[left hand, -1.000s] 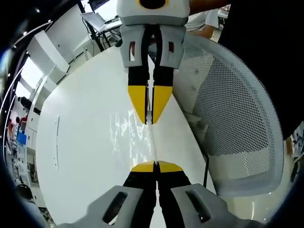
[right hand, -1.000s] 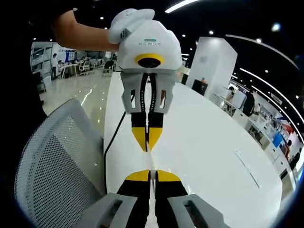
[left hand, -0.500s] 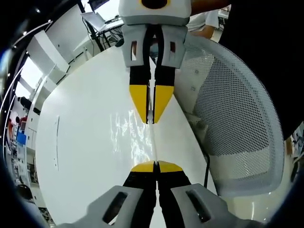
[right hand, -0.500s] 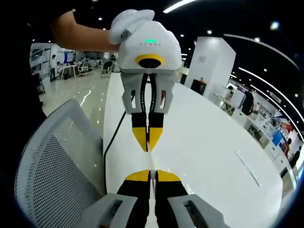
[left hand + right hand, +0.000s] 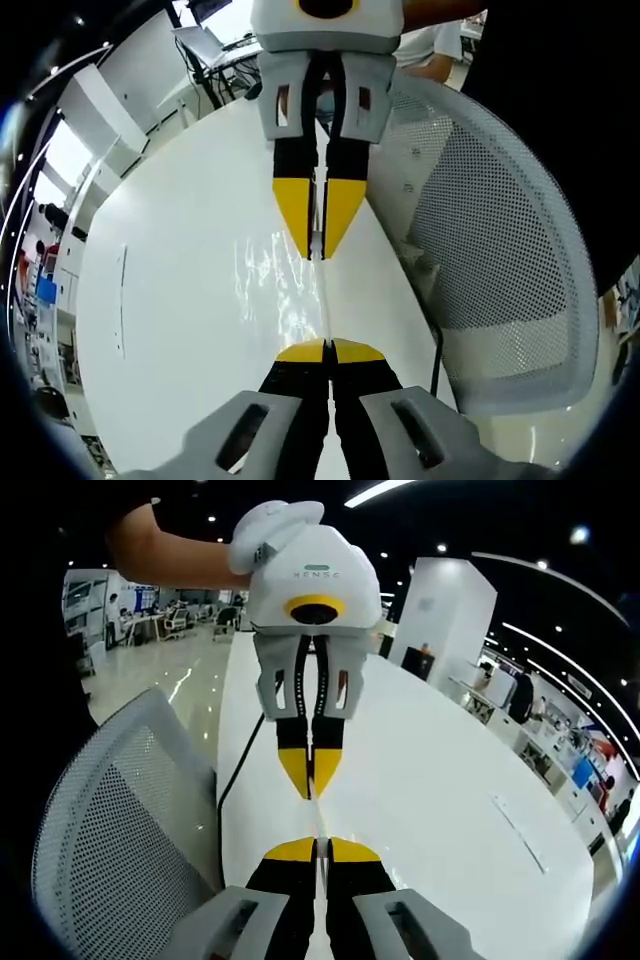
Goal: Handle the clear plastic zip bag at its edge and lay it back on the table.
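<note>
I had both grippers facing each other tip to tip over the long white glossy desk (image 5: 180,300), near its edge by the white mesh-backed office chair (image 5: 500,260). The clear plastic zip bag (image 5: 285,290) was stretched thin between them just above the desk, seen edge-on as a pale line with crinkled glints spreading away from the chair side. The left gripper (image 5: 324,352) had its yellow-tipped black fingers (image 5: 300,352) pressed together on the bag's near edge. The right gripper (image 5: 318,250) came in from the far end, fingers all but closed, pinching the opposite edge. In the right gripper view the right gripper (image 5: 318,850) was likewise clamped, and the left gripper (image 5: 310,788) sat opposite, held by a white-gloved hand (image 5: 268,525). A black cable (image 5: 232,780) ran along the desk on the chair side.
</note>
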### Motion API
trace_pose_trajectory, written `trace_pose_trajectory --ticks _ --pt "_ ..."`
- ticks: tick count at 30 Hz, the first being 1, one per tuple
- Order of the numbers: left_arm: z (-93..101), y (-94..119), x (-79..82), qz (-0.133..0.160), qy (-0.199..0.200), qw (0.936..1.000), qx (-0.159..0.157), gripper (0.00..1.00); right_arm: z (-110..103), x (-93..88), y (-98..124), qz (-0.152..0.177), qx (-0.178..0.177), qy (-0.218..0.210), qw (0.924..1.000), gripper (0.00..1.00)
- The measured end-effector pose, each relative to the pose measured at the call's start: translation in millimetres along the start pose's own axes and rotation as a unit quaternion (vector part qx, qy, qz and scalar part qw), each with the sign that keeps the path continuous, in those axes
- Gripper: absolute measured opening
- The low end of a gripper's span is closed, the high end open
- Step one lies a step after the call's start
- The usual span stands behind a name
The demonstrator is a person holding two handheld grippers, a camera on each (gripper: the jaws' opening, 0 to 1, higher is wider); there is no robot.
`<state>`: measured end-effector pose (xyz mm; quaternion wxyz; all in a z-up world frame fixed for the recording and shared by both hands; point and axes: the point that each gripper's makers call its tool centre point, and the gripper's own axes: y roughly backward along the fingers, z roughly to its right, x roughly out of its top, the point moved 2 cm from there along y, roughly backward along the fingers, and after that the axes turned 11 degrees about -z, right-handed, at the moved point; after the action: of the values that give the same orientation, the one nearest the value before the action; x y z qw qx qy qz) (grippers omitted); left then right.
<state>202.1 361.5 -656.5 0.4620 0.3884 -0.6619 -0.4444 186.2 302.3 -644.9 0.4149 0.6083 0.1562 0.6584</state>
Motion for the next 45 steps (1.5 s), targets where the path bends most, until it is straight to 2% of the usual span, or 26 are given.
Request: trace_pose_trajectory --ticks 20,45 --pt "-1.3 -1.5 2.5 -0.006 -0.007 0.9999 -0.008 0.0 1.1 -2.2 2.7 0.006 -0.008 -0.011 0.9999 0.0" --pt "0.8 -3.0 -5.2 -0.012 0.004 0.9999 -0.011 0.0 2.2 -3.0 0.2 0.004 0.002 -0.007 1.0 0.0"
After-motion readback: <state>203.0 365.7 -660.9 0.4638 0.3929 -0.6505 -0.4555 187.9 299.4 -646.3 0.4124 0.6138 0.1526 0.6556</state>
